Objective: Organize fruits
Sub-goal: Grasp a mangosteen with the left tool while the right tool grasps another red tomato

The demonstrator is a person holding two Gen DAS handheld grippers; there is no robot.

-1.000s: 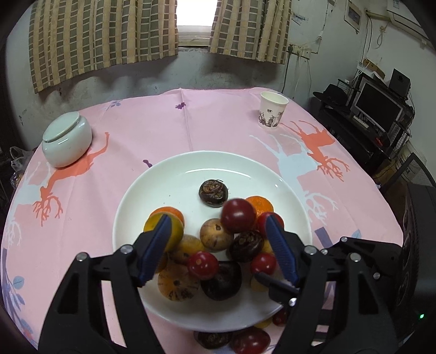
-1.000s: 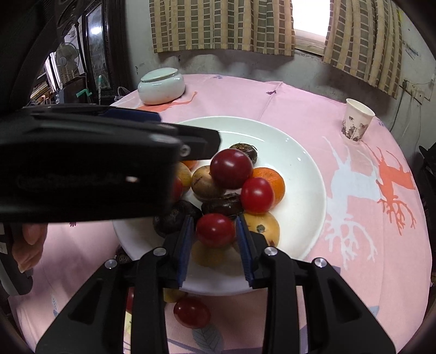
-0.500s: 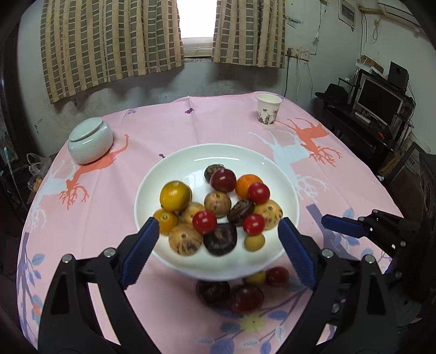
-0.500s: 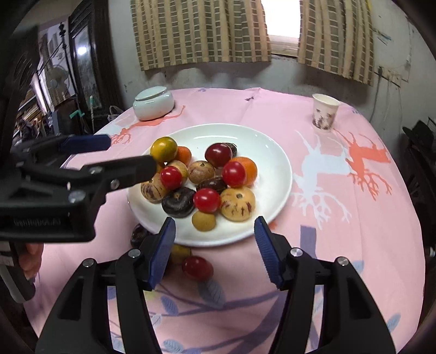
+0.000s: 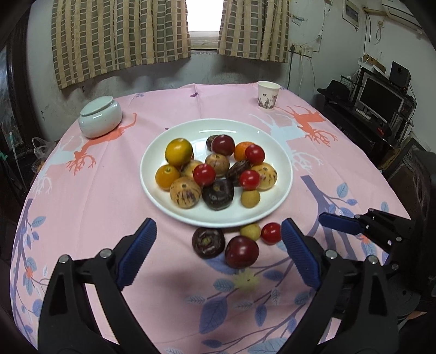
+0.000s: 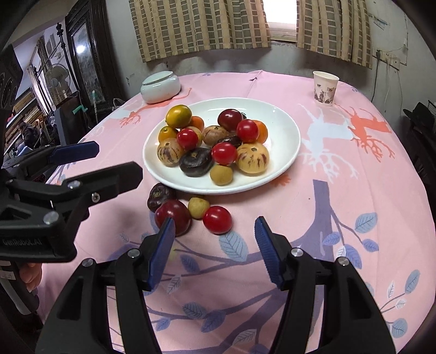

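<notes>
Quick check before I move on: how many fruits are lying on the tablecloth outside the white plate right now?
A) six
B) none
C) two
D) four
D: four lie on the cloth at the near rim of the white plate: a dark purple fruit, a dark red plum, a small yellow fruit and a red tomato.

Checked curtains (image 5: 122, 35), bright window (image 5: 204, 23)

Piled fruits (image 5: 218, 168) on the plate (image 5: 174, 212) partly hide one another.
</notes>
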